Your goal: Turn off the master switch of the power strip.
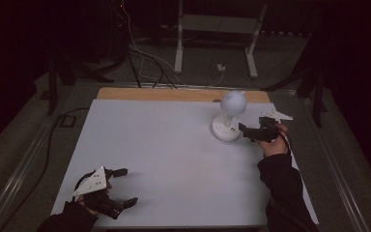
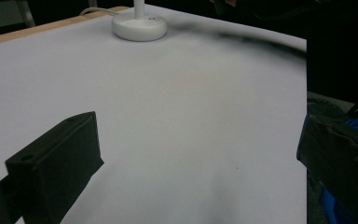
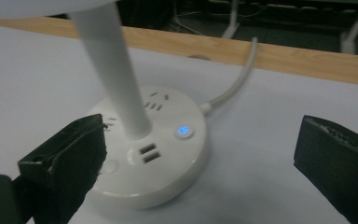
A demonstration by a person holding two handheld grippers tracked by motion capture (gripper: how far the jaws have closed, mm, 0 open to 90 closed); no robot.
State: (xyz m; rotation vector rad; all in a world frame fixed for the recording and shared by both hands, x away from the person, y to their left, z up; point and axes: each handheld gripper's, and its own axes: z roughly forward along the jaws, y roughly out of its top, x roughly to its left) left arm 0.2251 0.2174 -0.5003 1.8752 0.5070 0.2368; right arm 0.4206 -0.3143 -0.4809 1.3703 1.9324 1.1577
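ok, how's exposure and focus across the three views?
High view: dim, room nearly black, lamp and table legible. Left gripper view: even light, near jaws soft. Right gripper view: lamp base sharp, blue button glowing, jaws blurred.

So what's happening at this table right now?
A person holds a gripper in each hand. The right gripper is open, its jaws either side of the round base of a white desk lamp, whose button glows blue; nothing is gripped. The left gripper rests open at the near left of the white table.
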